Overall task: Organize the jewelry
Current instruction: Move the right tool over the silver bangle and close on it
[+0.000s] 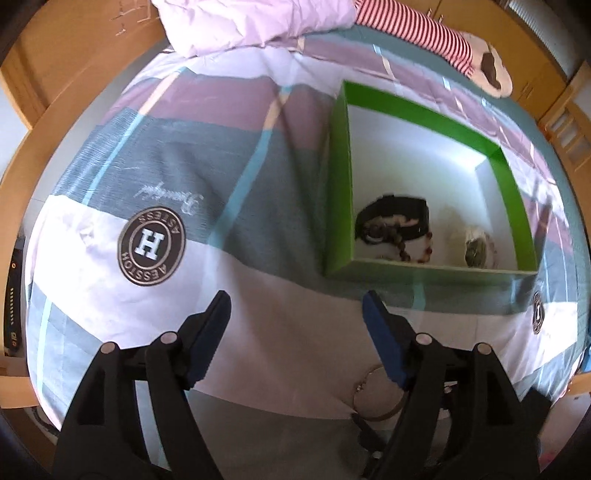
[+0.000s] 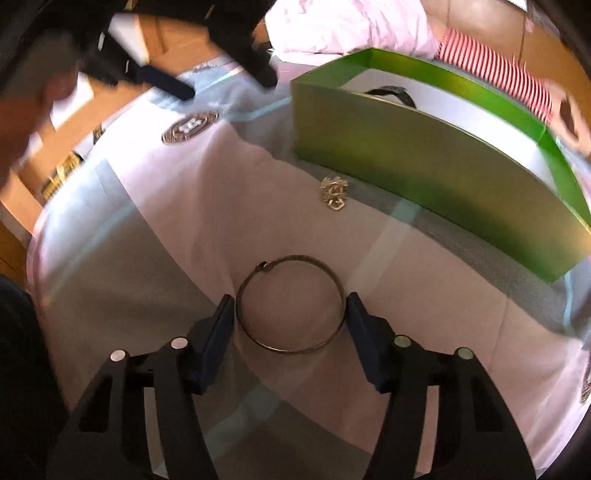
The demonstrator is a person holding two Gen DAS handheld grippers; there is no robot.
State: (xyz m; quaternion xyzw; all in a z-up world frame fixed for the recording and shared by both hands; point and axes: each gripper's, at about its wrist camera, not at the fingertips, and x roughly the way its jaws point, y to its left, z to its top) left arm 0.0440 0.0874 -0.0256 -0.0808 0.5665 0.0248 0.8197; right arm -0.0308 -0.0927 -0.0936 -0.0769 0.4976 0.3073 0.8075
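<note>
A green box [image 1: 338, 192] with a white inside lies on the bed and holds a black strap [image 1: 397, 210], a bead bracelet [image 1: 406, 247] and a pale lumpy piece [image 1: 474, 247]. My left gripper [image 1: 295, 314] is open and empty above the bedcover, left of the box. In the right wrist view a thin metal bangle [image 2: 290, 304] lies flat between the fingers of my right gripper [image 2: 290, 308], whose pads stand at its two sides. A small gold pendant [image 2: 334, 194] lies near the green box [image 2: 424, 173]. The bangle also shows in the left wrist view [image 1: 373, 391].
The bedcover [image 1: 221, 184] is checked in grey, purple and white with a round H logo [image 1: 151, 245]. A pink quilt [image 1: 258, 22] and a red-striped soft toy [image 1: 424, 33] lie at the far end. Wooden furniture surrounds the bed.
</note>
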